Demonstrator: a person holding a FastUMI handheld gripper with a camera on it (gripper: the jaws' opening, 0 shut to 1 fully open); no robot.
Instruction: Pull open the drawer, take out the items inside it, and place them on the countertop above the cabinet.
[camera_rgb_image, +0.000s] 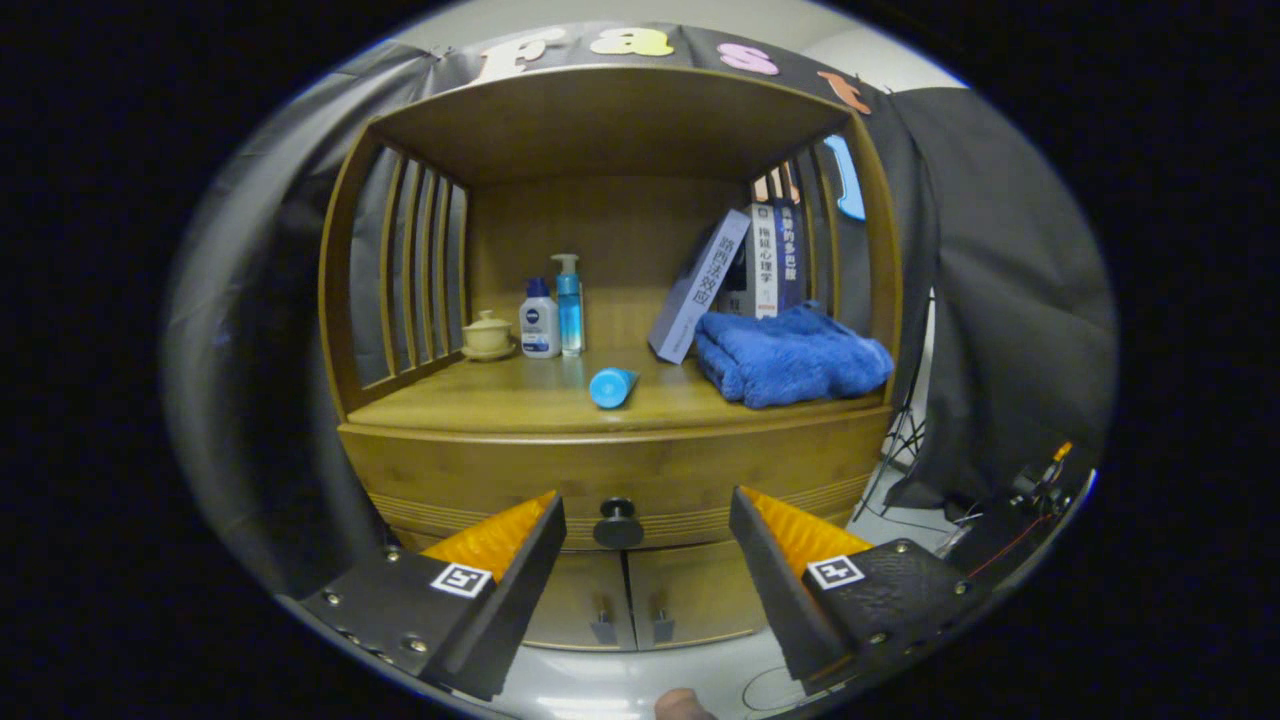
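Hand-held gripper (647, 540) stands wide open and holds nothing; its fingers flank the drawer knob (618, 522), which sits at 12 o'clock just beyond them, an alignment suited to a pull. Drawer (620, 475) is closed, so its contents are hidden. On the counter (520, 400) above, left to right: lidded cup (487, 335), two bottles (553, 312), a blue tube (612, 386) lying flat, leaning books (735, 275), folded towel (790, 357). Whether the tube came from the drawer cannot be told.

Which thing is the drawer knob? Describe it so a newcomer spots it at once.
Start at the wooden cabinet. Below its countertop runs the closed drawer front. The drawer knob sits at its middle, seen between the open hand-held gripper's fingers: dark, round, bigger than the two small door pulls below.
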